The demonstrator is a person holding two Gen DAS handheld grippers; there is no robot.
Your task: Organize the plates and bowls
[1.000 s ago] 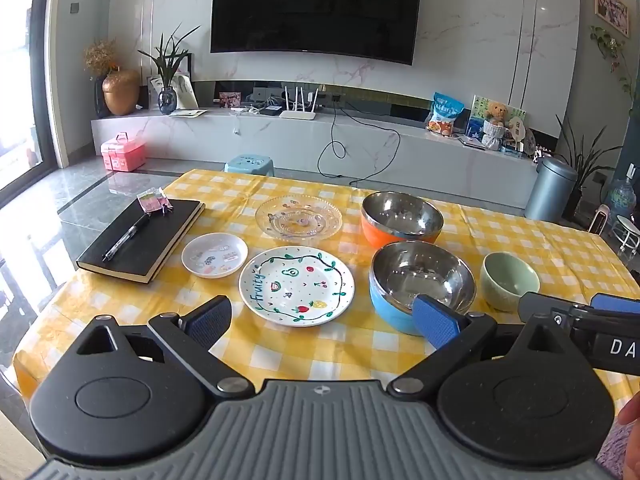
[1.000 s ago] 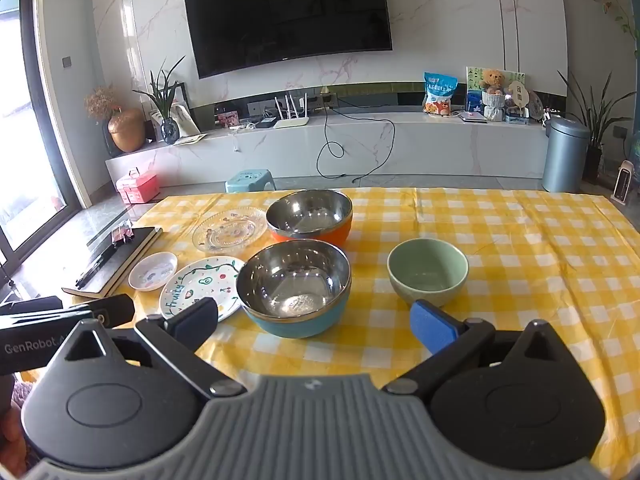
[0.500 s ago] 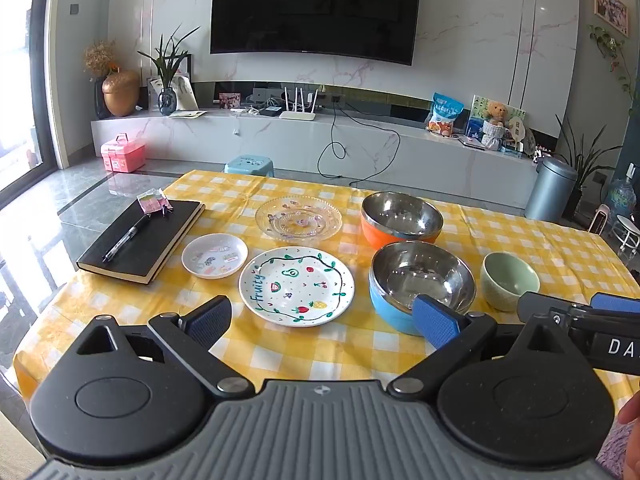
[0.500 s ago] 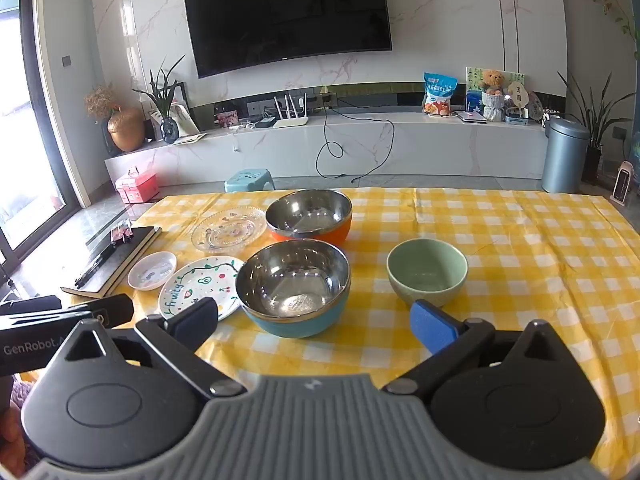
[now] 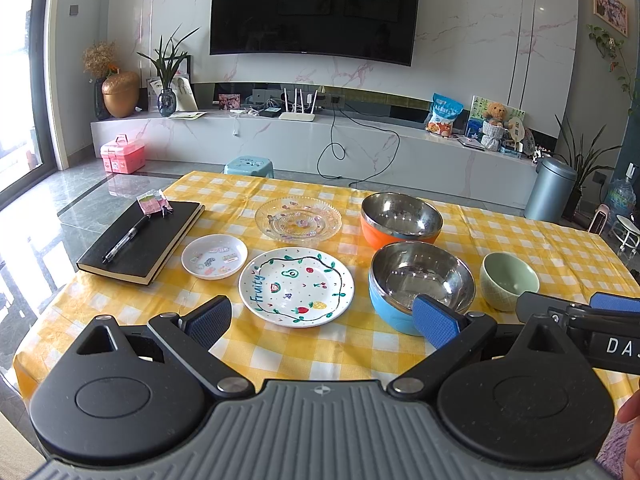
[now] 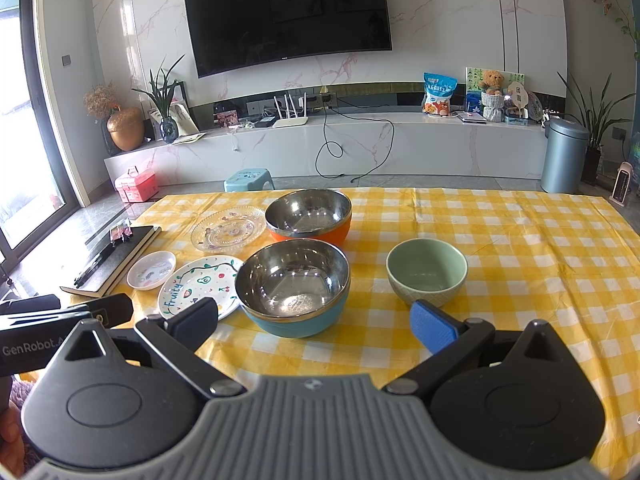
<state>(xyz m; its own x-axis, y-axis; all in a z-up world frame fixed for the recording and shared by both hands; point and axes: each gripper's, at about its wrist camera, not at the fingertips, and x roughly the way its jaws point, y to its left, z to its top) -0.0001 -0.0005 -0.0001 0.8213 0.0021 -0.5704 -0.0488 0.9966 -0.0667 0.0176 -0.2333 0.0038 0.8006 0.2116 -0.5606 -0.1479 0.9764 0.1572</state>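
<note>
Both the left gripper (image 5: 322,318) and the right gripper (image 6: 314,320) hover with fingers spread wide, holding nothing, above the near edge of the checked tablecloth (image 6: 520,248). The fruit plate (image 5: 296,286) lies flat beside the blue bowl (image 6: 292,286) (round, so no long axis), mouth up. The orange bowl (image 6: 309,218) sits behind it, the green bowl (image 6: 427,272) to its right.

notebook (image 5: 140,242) far left on the counter (image 5: 520,236), small dish (image 5: 214,256) then plate (image 5: 296,286) rightward, glass plate (image 5: 298,220) behind, pen (image 5: 126,239) seemingly atop notebook
</note>
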